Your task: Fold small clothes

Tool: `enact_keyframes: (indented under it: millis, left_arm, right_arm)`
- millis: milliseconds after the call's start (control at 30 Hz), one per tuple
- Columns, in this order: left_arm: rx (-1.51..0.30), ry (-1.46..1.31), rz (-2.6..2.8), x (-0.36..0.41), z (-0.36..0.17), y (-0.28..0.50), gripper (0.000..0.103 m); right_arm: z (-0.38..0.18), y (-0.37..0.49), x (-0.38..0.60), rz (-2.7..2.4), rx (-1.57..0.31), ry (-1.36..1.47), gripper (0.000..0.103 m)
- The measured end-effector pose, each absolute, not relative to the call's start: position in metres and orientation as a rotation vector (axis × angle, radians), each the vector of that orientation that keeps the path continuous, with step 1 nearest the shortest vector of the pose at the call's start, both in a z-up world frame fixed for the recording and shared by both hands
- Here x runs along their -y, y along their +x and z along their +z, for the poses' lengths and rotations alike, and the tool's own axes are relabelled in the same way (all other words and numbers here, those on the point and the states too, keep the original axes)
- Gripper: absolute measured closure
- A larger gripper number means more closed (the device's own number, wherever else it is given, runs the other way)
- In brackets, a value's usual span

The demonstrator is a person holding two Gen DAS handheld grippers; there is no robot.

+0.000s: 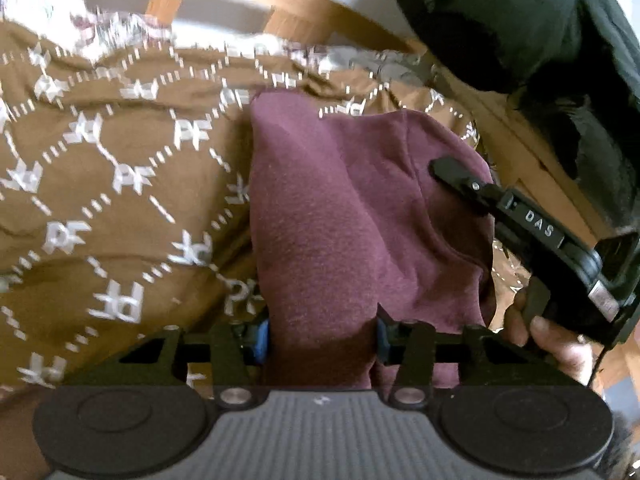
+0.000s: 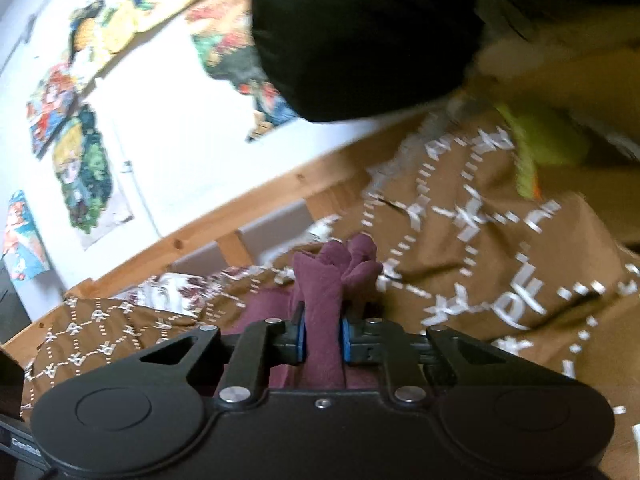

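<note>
A maroon garment (image 1: 332, 200) lies bunched on a brown bedspread (image 1: 100, 160) with a white pattern. In the left wrist view its near end fills the gap between the blue pads (image 1: 261, 340) of my left gripper (image 1: 322, 338), which is shut on it. The right gripper's black finger (image 1: 452, 172) reaches onto the garment's far right side, with a hand (image 1: 556, 344) on the handle. In the right wrist view my right gripper (image 2: 323, 336) is shut on a fold of the maroon garment (image 2: 320, 280), and a crumpled tuft sticks up past the pads.
A wooden bed rail (image 2: 224, 216) runs behind the bedspread (image 2: 500, 240), below a white wall with colourful pictures (image 2: 80, 168). A black padded sleeve (image 1: 540, 20) hangs over the upper right. A lime-green item (image 2: 536, 148) lies at the far right of the bed.
</note>
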State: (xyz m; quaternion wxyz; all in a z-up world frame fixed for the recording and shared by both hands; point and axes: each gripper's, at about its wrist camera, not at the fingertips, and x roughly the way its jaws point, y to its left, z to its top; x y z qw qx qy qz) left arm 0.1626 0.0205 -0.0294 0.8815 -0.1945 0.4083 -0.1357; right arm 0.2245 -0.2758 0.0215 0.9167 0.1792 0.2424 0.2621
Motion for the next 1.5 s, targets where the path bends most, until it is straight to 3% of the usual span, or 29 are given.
enact_keyframes:
  millis: [300,533,867,1000,1133,1267,1300,1367,1400,1500]
  left_arm:
    - [-0.718,-0.36,-0.113,-0.09,-0.002,0.136,0.052]
    - [-0.729,-0.424,0.04,-0.147,-0.019,0.132,0.051]
    - [-0.75,-0.422,0.058,-0.146,-0.029,0.137,0.039]
    - [-0.756,-0.414,0.069,-0.14,-0.032,0.137,0.036]
    - [-0.759,-0.405,0.076,-0.138,-0.031,0.137,0.032]
    - [-0.763,-0.398,0.078,-0.137,-0.033,0.137,0.028]
    - [-0.764,-0.399,0.078,-0.137,-0.033,0.137,0.028]
    - [-0.767,-0.402,0.075,-0.137,-0.032,0.137,0.027]
    - [-0.767,-0.4,0.071,-0.136,-0.031,0.137,0.026]
    - [-0.763,-0.39,0.055,-0.133,-0.031,0.138,0.023]
  right_arm:
    - [0.055,0.236,0.188,0.695,-0.45,0.327,0.091]
    - [0.045,0.263,0.106,0.799,-0.514,0.314,0.095]
    - [0.018,0.267,0.094,0.684,-0.601,0.215,0.094]
    - [0.016,0.264,0.117,0.65,-0.617,0.275,0.08]
    - [0.011,0.264,0.119,0.693,-0.675,0.284,0.05]
    - [0.0,0.265,0.106,0.704,-0.717,0.244,0.047]
    - [-0.003,0.265,0.103,0.707,-0.719,0.239,0.05]
    - [-0.003,0.265,0.097,0.701,-0.708,0.194,0.088]
    - [0.0,0.263,0.096,0.696,-0.689,0.176,0.099]
    - [0.011,0.257,0.103,0.674,-0.615,0.161,0.099]
